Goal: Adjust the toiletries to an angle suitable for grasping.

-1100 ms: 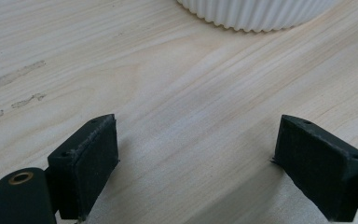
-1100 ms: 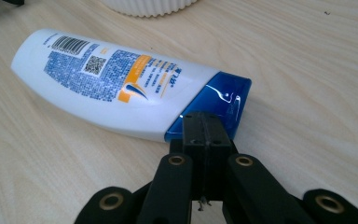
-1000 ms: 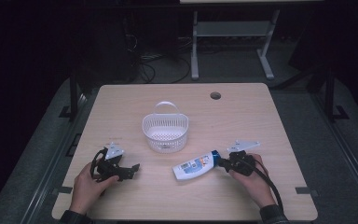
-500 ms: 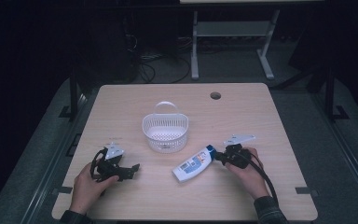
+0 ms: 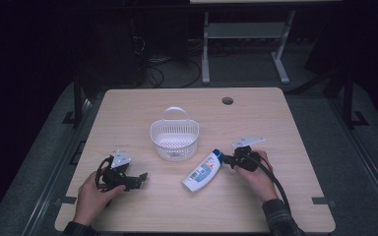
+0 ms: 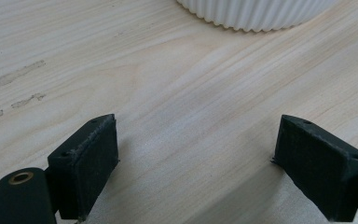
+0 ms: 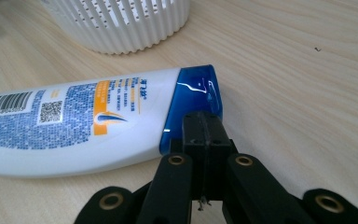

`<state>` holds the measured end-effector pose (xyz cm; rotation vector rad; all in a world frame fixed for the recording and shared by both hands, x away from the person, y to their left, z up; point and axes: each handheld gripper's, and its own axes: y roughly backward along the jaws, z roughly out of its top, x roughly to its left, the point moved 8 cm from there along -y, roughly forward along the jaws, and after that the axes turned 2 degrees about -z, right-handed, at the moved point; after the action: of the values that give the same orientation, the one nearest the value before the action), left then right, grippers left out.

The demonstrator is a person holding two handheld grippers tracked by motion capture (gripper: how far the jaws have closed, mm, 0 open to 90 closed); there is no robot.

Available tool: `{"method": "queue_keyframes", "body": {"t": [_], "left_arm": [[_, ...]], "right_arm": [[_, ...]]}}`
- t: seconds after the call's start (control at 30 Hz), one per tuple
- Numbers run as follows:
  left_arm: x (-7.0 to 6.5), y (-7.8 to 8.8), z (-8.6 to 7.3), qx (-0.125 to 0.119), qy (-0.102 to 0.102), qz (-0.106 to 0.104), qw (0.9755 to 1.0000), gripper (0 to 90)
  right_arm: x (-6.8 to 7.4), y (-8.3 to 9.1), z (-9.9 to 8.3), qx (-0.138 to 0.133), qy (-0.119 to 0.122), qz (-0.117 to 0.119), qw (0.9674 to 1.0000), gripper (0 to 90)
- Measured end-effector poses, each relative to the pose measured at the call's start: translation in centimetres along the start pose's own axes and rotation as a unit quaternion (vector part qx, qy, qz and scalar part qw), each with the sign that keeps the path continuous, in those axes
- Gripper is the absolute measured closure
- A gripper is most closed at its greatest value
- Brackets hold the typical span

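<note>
On my left, my left hand [image 5: 92, 195] rests near the front edge of the pale wooden worktop [image 5: 275, 123], holding the left tongs [image 5: 137, 179] low over the wood; in the left gripper view their two black jaws stand wide apart with only bare grain between them, and the ribbed foot of the white basket [image 6: 256, 13] sits beyond them at the top. From the high view, that white slotted plastic basket [image 5: 174, 139] stands upright around the middle of the worktop, its thin handle raised at the back. Just to the right of it and a little nearer to me lies a white shampoo bottle [image 5: 203, 171] on its side, set diagonally, its blue cap [image 5: 218, 154] pointing up and to the right, close beside the basket but I cannot tell whether it touches. At the cap end are the right tongs [image 5: 228, 160], held by my right hand [image 5: 260, 172] with the cable trailing back along my sleeve. In the right gripper view the right tongs [image 7: 204, 135] have their jaws pressed together with nothing between them, tips right at the edge of the blue cap [image 7: 196, 105], and the bottle's printed label with barcode faces up.
</note>
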<state>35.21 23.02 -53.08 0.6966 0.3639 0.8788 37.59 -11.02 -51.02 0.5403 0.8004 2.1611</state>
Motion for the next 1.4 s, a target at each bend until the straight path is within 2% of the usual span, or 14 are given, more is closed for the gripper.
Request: {"method": "queue_keyframes", "body": {"t": [0.3, 0.43, 0.67, 0.7, 0.87, 1.2, 1.4], "left_arm": [[0.0, 0.0, 0.0, -0.001, 0.001, 0.000, 1.0000, 12.6], [0.0, 0.0, 0.0, 0.000, 0.000, 0.000, 1.0000, 12.6], [0.0, 0.0, 0.0, -0.001, 0.001, 0.000, 1.0000, 12.7], [0.0, 0.0, 0.0, -0.001, 0.001, 0.000, 1.0000, 12.7], [0.0, 0.0, 0.0, -0.001, 0.001, 0.000, 1.0000, 12.7], [0.0, 0.0, 0.0, 0.000, 0.001, 0.000, 1.0000, 12.7], [0.0, 0.0, 0.0, -0.001, 0.001, 0.000, 1.0000, 12.7]], "right_arm": [[-0.3, -1.0, 0.2, 0.000, -0.006, 0.001, 1.0000, 90.0], [-0.1, -0.6, 0.2, -0.003, -0.003, 0.004, 1.0000, 90.0], [1.5, 0.8, 0.5, -0.010, 0.002, 0.021, 0.9997, 89.9], [2.2, 1.2, 0.6, -0.014, 0.006, 0.029, 0.9995, 89.9], [3.6, 1.6, 1.1, -0.017, 0.009, 0.045, 0.9988, 89.9], [5.6, 1.2, 1.9, -0.019, 0.028, 0.059, 0.9977, 89.9], [7.5, 0.6, 2.6, -0.018, 0.046, 0.072, 0.9962, 89.9]]}}
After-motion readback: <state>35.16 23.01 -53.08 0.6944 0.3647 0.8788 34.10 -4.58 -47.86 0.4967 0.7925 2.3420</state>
